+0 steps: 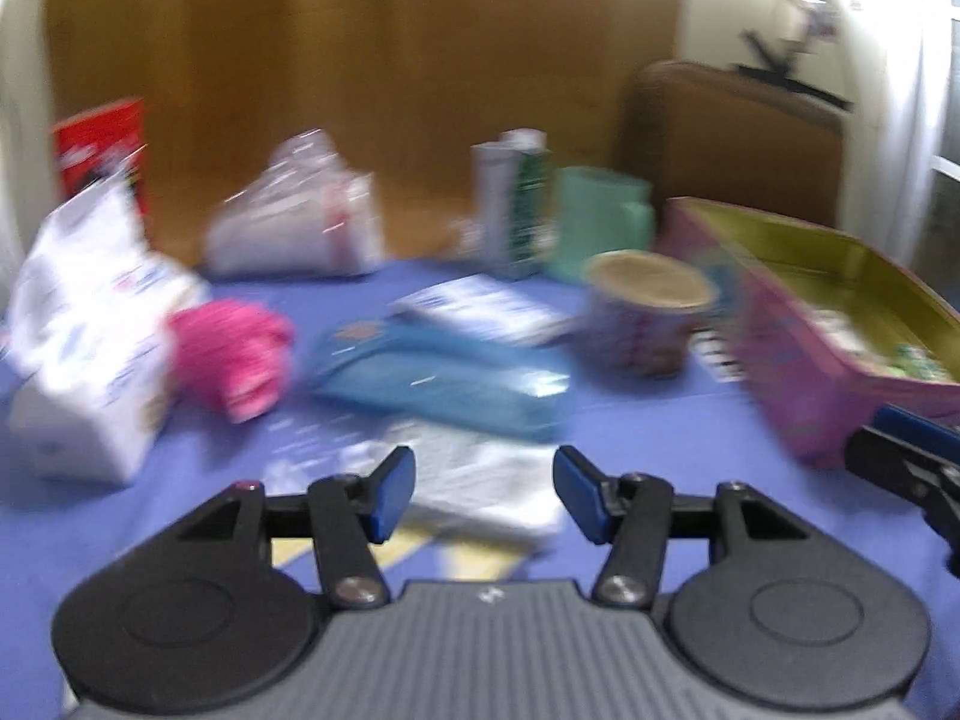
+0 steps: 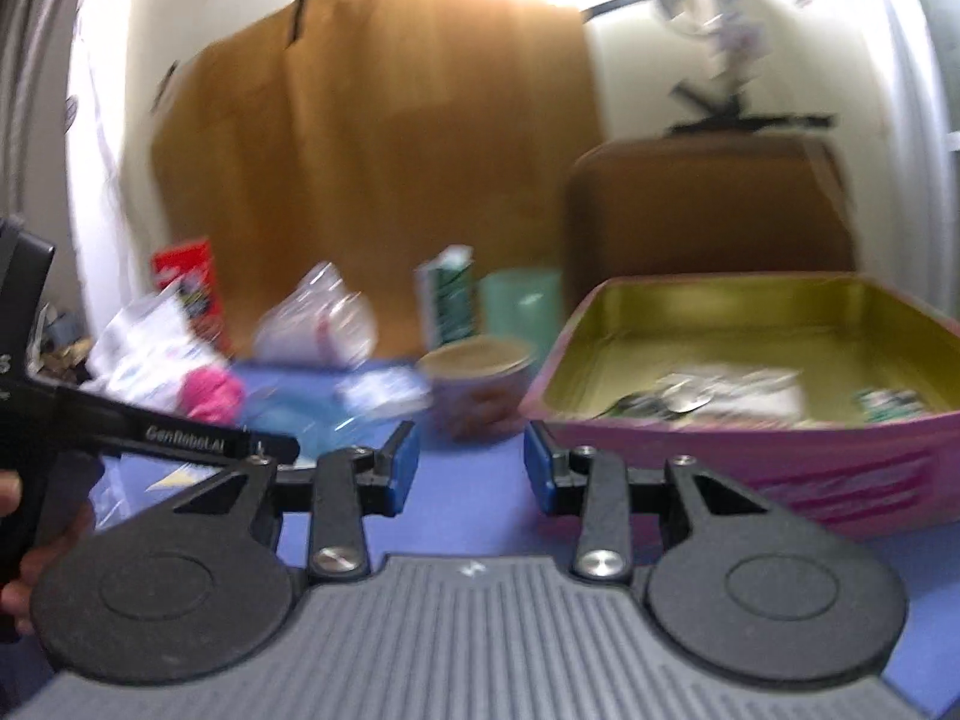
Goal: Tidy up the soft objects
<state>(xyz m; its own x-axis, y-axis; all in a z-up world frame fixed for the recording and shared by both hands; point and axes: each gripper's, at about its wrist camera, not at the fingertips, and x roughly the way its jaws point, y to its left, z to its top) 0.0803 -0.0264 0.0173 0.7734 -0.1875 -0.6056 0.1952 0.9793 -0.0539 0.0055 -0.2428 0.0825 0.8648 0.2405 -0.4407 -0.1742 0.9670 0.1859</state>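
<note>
The pink tin (image 2: 744, 456), gold-lined and open, stands at the worktop's (image 1: 648, 420) right edge with a few small packets already inside. Left of it, mid-worktop, lies a flat blue pack (image 1: 438, 378); nearer the front edge, a crinkly clear-and-white pouch (image 1: 480, 480). The left hand-held gripper (image 1: 483, 489) hangs over that pouch, spread and empty. Judged best: come down low, pinch a loose edge. The right hand-held gripper (image 2: 470, 468) is also spread and empty.
</note>
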